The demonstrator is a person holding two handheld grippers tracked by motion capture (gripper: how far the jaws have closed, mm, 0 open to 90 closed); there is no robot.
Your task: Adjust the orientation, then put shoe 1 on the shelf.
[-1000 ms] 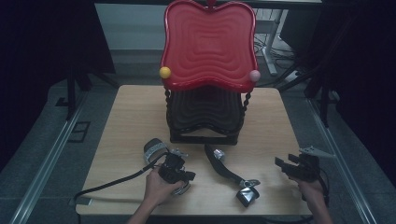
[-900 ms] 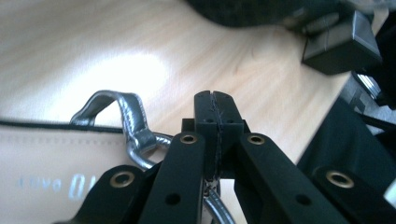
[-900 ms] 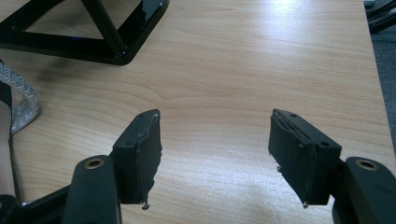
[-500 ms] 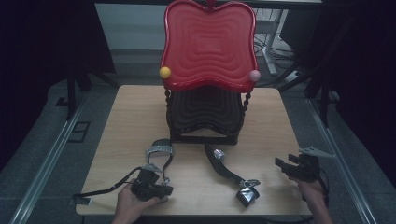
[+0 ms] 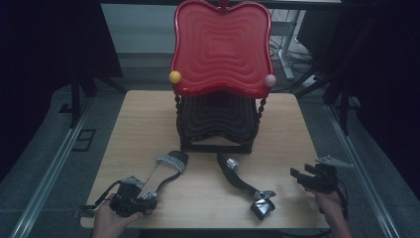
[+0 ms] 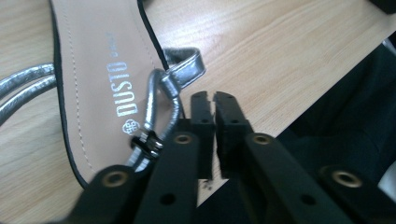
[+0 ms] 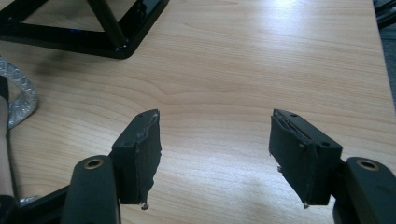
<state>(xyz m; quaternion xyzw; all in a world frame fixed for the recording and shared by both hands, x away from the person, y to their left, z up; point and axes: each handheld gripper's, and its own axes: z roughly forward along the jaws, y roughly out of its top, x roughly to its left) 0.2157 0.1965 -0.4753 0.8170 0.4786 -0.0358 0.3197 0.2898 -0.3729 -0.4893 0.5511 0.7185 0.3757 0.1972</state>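
We are resting the left gripper (image 6: 212,100), jaws just parting and empty, beside the near-left sandal (image 5: 158,176) for placement; the right gripper (image 7: 215,140) is waiting wide open, empty.

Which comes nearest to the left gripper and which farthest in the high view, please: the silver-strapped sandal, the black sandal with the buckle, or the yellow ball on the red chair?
1. Silver-strapped tan-soled sandal: right beside the left gripper, at the table's front left.
2. Black sandal with the buckle: front centre, to the gripper's right.
3. Yellow ball: far back, on the red chair's left corner.
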